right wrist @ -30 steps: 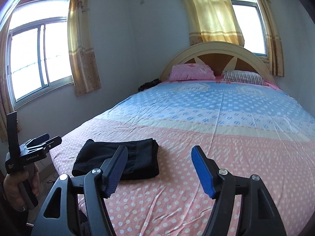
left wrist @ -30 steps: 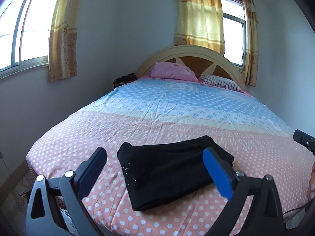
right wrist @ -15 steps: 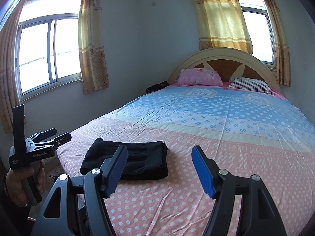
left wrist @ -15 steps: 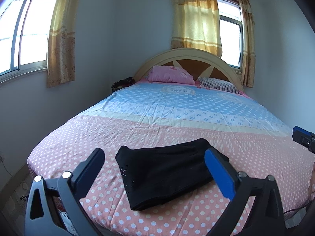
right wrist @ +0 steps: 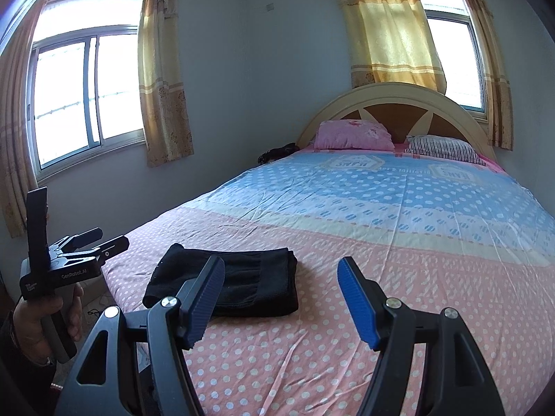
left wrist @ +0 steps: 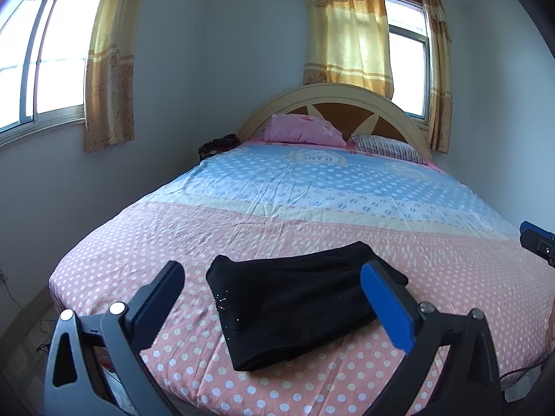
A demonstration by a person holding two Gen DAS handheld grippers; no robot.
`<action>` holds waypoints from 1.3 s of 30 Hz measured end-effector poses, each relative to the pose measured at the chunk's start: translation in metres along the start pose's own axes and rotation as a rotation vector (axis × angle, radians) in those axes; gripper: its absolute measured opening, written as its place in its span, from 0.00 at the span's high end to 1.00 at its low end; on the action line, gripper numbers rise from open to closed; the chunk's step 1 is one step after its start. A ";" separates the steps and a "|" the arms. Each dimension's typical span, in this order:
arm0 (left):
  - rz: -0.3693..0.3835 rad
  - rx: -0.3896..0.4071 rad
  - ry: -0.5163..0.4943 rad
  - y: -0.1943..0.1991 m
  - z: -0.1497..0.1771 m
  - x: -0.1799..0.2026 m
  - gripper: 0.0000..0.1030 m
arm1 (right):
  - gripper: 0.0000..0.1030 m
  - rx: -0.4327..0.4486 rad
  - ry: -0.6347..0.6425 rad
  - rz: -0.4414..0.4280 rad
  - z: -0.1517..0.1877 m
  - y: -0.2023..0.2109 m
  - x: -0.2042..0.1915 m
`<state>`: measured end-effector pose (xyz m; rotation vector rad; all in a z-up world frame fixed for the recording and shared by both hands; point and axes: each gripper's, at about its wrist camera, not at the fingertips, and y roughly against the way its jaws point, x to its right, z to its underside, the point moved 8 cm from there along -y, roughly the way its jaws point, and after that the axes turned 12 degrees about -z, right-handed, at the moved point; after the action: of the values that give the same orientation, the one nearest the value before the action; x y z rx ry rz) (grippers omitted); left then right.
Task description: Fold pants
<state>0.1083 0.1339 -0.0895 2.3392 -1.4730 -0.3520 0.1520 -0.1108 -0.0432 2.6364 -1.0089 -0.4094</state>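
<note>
Black pants lie folded into a compact rectangle on the pink dotted part of the bed sheet, close to the near left corner. My left gripper hovers just in front of and above them, jaws wide apart, touching nothing. The right wrist view has the same pants to its left. My right gripper is open over bare sheet beside them, holding nothing. A hand holds the left gripper off the bed's left edge. The right gripper shows at the far right.
A pink pillow and a striped pillow rest against the arched headboard. A dark bundle lies at the bed's far left corner. A wall with curtained windows runs close along the left side.
The right wrist view has drifted slightly, so the pants sit a little further right in it. The pants lie unchanged and both grippers stay open.
</note>
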 end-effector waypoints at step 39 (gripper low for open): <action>-0.066 0.008 0.003 -0.005 -0.001 -0.010 0.00 | 0.33 -0.012 0.006 -0.005 0.001 0.000 0.003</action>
<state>0.1088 0.1454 -0.0905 2.3978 -1.4003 -0.3606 0.1535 -0.1136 -0.0449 2.6288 -0.9946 -0.4072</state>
